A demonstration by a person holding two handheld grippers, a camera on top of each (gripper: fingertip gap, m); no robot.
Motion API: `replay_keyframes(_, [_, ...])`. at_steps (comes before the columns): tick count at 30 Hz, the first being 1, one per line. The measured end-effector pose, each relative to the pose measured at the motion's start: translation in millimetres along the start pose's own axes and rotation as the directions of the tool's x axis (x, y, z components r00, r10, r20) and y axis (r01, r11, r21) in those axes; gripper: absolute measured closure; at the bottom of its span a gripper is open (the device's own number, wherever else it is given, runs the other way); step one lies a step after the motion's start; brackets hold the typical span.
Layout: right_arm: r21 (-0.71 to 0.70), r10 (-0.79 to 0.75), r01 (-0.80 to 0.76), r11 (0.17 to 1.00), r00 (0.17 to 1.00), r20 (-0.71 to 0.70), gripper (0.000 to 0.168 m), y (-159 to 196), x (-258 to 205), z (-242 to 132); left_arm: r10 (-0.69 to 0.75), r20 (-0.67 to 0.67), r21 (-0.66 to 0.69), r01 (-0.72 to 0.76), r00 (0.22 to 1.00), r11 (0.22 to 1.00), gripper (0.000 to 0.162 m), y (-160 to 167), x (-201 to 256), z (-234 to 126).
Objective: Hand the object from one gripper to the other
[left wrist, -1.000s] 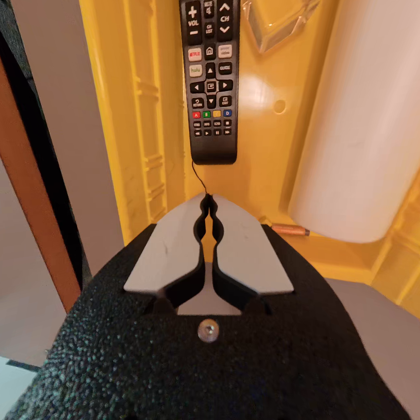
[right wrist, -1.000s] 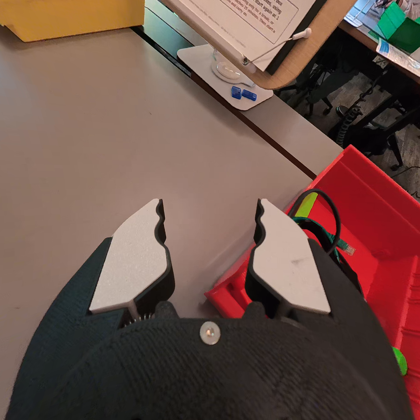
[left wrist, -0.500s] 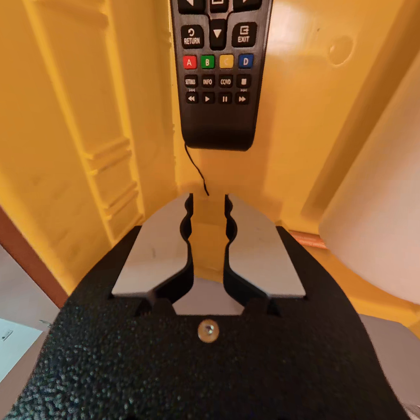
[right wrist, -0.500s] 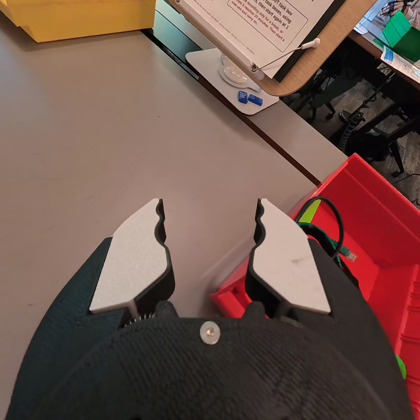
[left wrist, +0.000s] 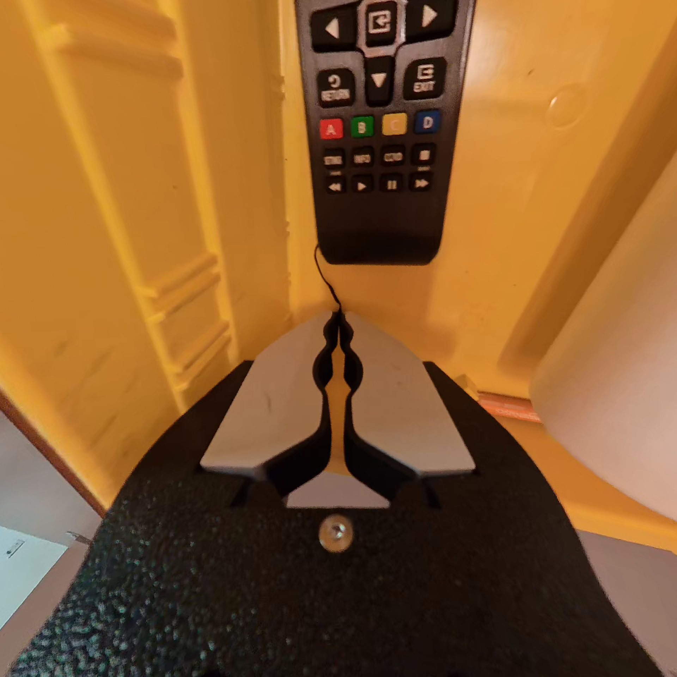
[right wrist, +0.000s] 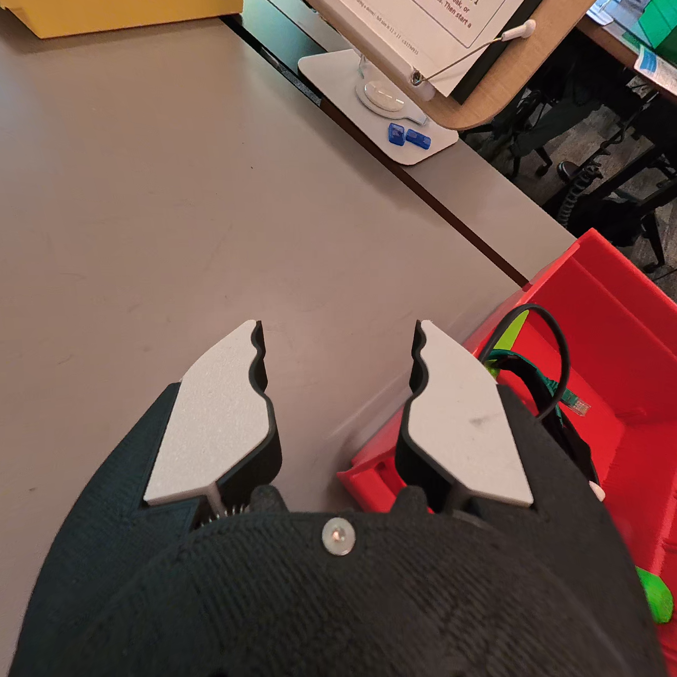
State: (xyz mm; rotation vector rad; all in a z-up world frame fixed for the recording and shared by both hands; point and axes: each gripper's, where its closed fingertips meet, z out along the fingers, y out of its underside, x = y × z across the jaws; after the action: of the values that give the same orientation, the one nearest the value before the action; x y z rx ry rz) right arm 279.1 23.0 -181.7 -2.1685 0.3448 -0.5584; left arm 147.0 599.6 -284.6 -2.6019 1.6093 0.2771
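Observation:
A black remote control (left wrist: 379, 205) lies face up in a yellow bin (left wrist: 110, 219), with its near end just ahead of my left gripper (left wrist: 339, 318). A thin black cord (left wrist: 324, 278) runs from the remote's near left corner to my left fingertips, which are closed together on its end. My right gripper (right wrist: 339, 329) is open and empty above the grey table (right wrist: 183, 183), beside a red bin (right wrist: 604, 329). The remote does not show in the right wrist view.
A white roll (left wrist: 615, 384) fills the yellow bin's right side, with a copper-coloured stick (left wrist: 509, 406) beside it. The red bin holds black and green cables (right wrist: 549, 366) and a green piece (right wrist: 659, 600). A document stand (right wrist: 403, 110) with two blue pieces (right wrist: 408, 136) is behind. The grippers' ends are close to 60 centimetres from one another. Between my left fingertips and the copper-coloured stick (left wrist: 509, 406) there is roughly 10 centimetres.
My left gripper moved deeper into the yellow bin, opened half a second ago, and has closed again on the cord's end. My right gripper stays open and has drifted slightly.

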Motion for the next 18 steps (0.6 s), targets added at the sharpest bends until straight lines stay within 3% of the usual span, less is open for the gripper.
replay_keyframes(7, [-0.006,-0.014,0.014,1.0,1.0,-0.01,0.091,0.0,0.2,-1.1,0.027,0.054,0.034,-0.029,0.998,0.999,0.162,0.3,-17.4,-18.8])
replay_keyframes(13, [0.008,-0.019,0.019,1.0,1.0,-0.001,0.091,-4.0,-3.3,-0.8,0.191,0.179,0.004,-0.195,0.965,0.981,0.162,8.4,-26.4,-56.9])
replay_keyframes(18, [0.081,-0.001,-0.002,0.997,0.999,0.035,0.091,-18.4,-11.8,-3.7,0.247,0.192,0.201,-0.284,0.95,0.937,0.162,2.7,-16.1,-114.3])
